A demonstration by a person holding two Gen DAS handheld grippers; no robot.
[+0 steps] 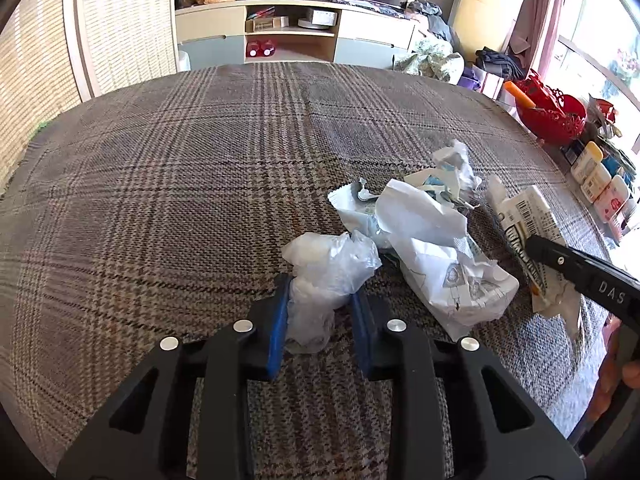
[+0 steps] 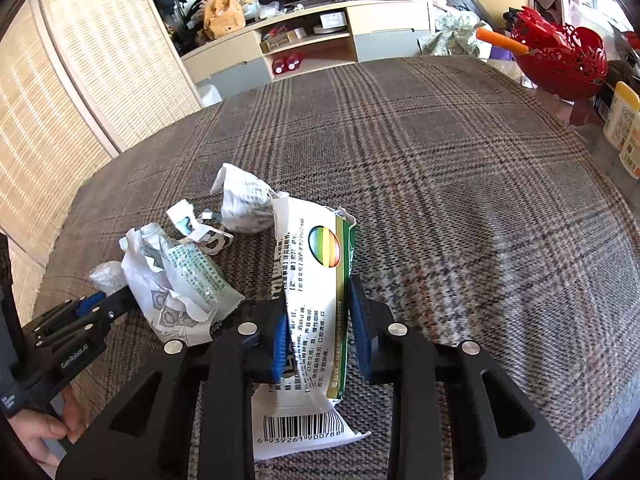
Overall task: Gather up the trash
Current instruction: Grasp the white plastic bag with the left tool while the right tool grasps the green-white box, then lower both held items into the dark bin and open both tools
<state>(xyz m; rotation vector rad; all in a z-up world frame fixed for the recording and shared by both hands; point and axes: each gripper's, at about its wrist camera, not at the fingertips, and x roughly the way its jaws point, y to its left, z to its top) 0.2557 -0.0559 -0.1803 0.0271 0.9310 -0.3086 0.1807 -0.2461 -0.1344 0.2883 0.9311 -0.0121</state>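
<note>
A pile of trash lies on a plaid tablecloth [image 1: 180, 180]. My left gripper [image 1: 320, 290] is shut on a crumpled clear plastic wad [image 1: 328, 264], its blue pads pressing both sides. My right gripper [image 2: 318, 296] is shut on a flattened white and green carton [image 2: 312, 248] with a barcode at its near end. Between the two lie torn white paper wrappers [image 1: 432, 248] [image 2: 176, 280] and a crumpled paper ball [image 2: 244, 204]. In the left wrist view the carton [image 1: 524, 216] and the right gripper's black finger sit at the right. The left gripper [image 2: 96, 300] shows at the left in the right wrist view.
A red openwork basket [image 1: 548, 108] [image 2: 560, 60] with an orange stick stands at the table's far right edge. Small bottles [image 1: 596, 176] [image 2: 622, 116] line that edge. A TV cabinet [image 1: 288, 32] stands beyond the table. A hand holds each gripper's handle.
</note>
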